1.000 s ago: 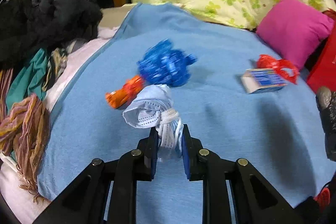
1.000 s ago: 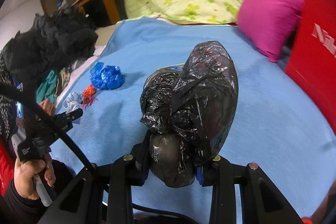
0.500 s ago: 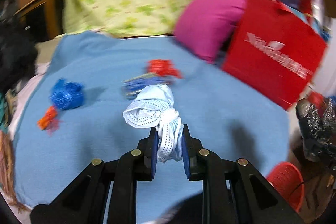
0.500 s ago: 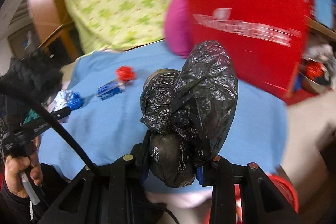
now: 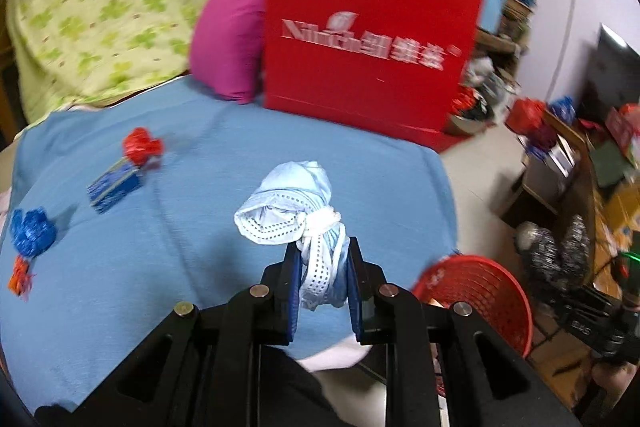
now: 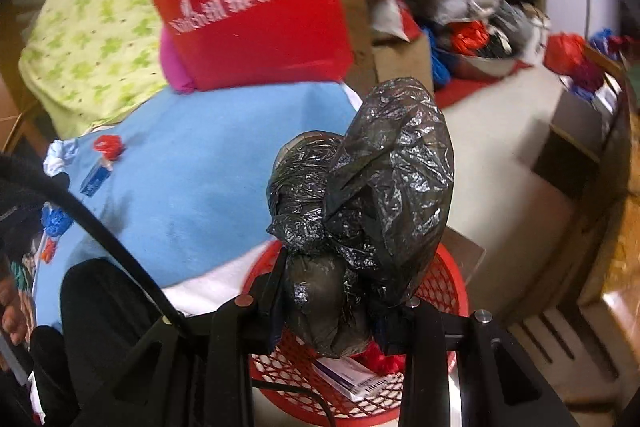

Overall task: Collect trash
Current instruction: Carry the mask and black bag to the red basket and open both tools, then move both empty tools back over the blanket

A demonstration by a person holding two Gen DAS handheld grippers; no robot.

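In our left tool (image 5: 322, 281) we have the knotted face mask (image 5: 290, 209) clamped by its straps, soft and light, hanging over the blue bed (image 5: 180, 227) with the red basket (image 5: 480, 291) at four o'clock. Our right tool (image 6: 334, 311) is closed on the crinkly black plastic bag (image 6: 372, 187), light and slippery, best pinched at its bunched neck, directly above that basket at six o'clock. The bag hides most of the basket's contents, and motion blur smears the shelves behind.

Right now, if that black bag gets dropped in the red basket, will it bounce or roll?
Probably neither. The black plastic bag looks crinkly, soft and knotted, so it should flop and settle. It bulges lumpily, so rolling seems unlikely. The red mesh basket walls should hold it.
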